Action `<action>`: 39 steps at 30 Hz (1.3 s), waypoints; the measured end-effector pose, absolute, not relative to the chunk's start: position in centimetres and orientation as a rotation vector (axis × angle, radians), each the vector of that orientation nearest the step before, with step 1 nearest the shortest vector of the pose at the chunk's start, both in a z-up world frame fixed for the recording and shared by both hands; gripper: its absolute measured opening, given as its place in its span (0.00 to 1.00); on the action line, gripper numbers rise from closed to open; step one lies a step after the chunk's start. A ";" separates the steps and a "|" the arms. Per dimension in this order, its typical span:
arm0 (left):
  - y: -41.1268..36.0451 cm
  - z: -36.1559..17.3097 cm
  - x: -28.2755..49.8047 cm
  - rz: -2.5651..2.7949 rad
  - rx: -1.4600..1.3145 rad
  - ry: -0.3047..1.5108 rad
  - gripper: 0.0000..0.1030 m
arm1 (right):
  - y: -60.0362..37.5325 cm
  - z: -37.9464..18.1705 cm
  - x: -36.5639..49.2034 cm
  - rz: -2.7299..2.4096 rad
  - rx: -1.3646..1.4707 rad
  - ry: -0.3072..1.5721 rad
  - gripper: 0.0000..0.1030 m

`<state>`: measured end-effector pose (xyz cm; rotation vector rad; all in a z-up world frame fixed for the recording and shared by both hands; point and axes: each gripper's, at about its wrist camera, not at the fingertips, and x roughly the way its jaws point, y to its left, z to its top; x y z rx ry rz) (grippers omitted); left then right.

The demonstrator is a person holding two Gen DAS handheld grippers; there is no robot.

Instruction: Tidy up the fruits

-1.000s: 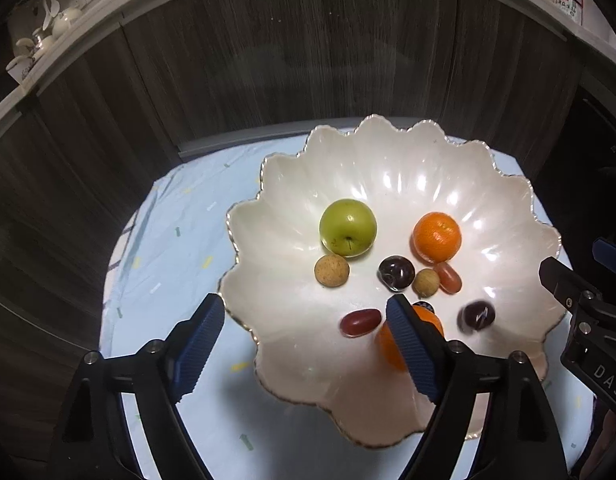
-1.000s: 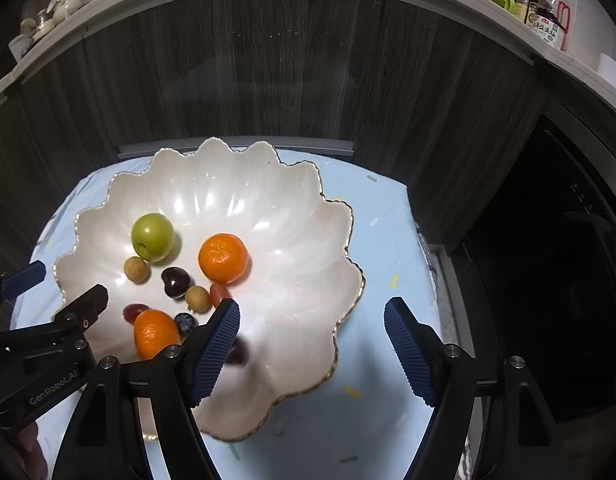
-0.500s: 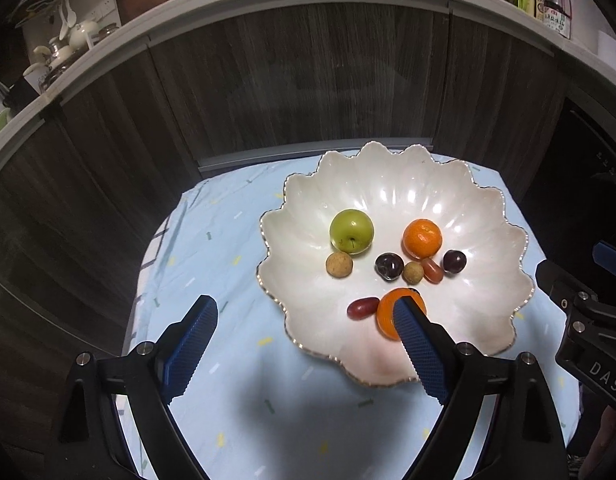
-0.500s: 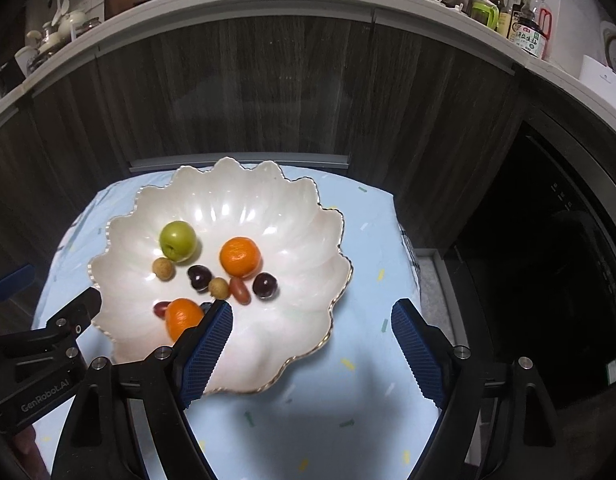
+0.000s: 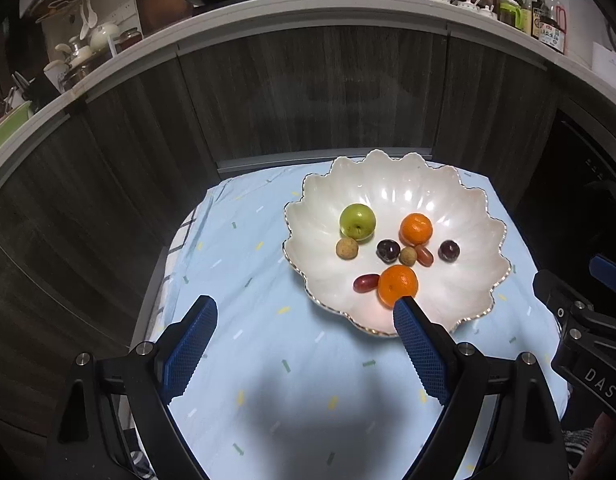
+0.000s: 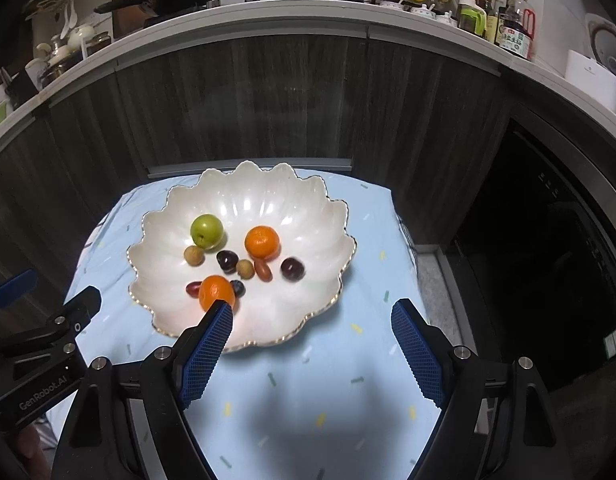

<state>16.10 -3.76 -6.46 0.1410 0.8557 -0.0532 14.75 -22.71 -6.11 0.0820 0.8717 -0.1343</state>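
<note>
Bowl (image 5: 396,184) holds fruit; red grape (image 5: 365,282) lies crosswise beside tangerine (image 5: 397,285).

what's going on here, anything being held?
Nothing is held. Both the left gripper and the right gripper hang above the light blue tablecloth with jaws wide open and empty. All the fruit sits in the scalloped white bowl with a gold rim: a green apple, two oranges, dark plums, small tan round fruits and red grapes. No fruit lies on the cloth in either view.
</note>
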 end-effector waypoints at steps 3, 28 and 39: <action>-3.7 -6.1 15.0 -0.056 0.140 0.859 0.88 | -22.8 -5.9 13.8 -0.138 0.091 0.876 0.80; -2.8 -3.7 5.4 -0.040 0.130 0.872 0.88 | -22.2 -2.7 3.8 -0.114 0.116 0.876 0.80; -0.8 -2.0 2.8 0.009 0.084 0.855 0.88 | -21.5 -2.1 1.9 -0.139 0.124 0.873 0.80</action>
